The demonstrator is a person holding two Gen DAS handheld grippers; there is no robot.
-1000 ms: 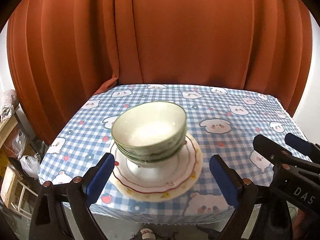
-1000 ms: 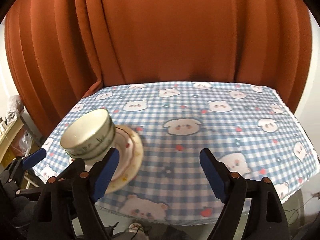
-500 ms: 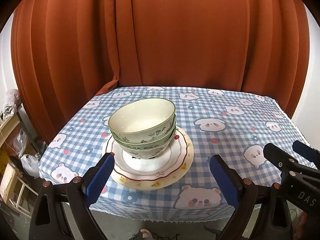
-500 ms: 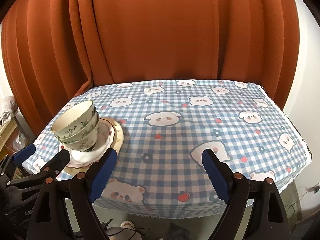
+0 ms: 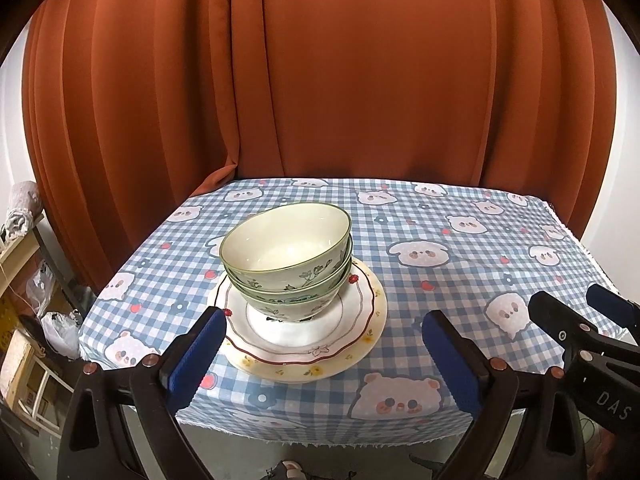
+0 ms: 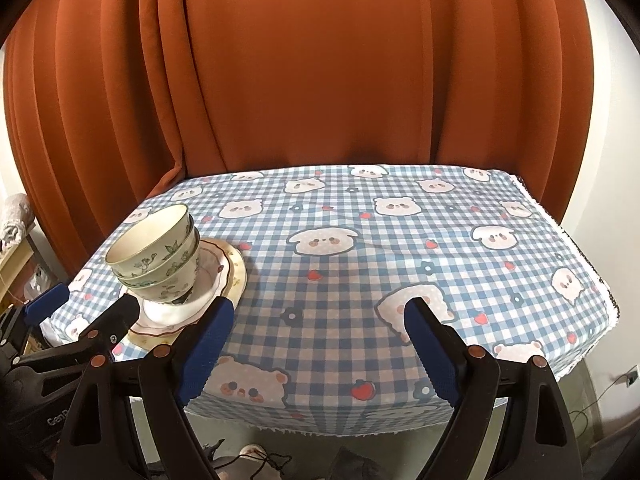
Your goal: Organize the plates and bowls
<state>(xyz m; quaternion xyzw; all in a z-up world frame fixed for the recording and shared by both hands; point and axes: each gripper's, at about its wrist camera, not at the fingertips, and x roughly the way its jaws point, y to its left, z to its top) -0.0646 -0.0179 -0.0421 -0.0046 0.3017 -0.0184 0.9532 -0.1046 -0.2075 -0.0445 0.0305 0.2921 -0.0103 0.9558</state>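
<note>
Three green-rimmed bowls (image 5: 286,258) sit nested one inside another on a stack of plates (image 5: 352,344); the upper plate has a scalloped red-lined rim and the lower one a cream rim with small yellow flowers, though whether there are only two plates cannot be told from these angles. The top bowl tilts a little out of level with the two beneath it. The stack stands on the bear-print gingham tablecloth (image 5: 440,280), toward the cloth's near left part, with an orange curtain (image 5: 320,80) hanging behind the table's far edge.

Taking the plate stack as the landmark: the left gripper (image 5: 322,354) hovers just short of its near rim, angled downward, jaws spread wide and empty. Its left blue pad (image 5: 196,356) overlaps the plates' near-left rim in the left wrist view, apart from it as far as can be seen, while the other pad sits to the right of the plates over bare cloth.

The right gripper (image 6: 320,346) hangs to the right of the stack, likewise tilted down over the cloth's near edge, jaws wide apart with nothing between them. Its left pad (image 6: 206,350) is near the plates' right rim but not touching.

Both grippers sit side by side off the near edge of the table.
</note>
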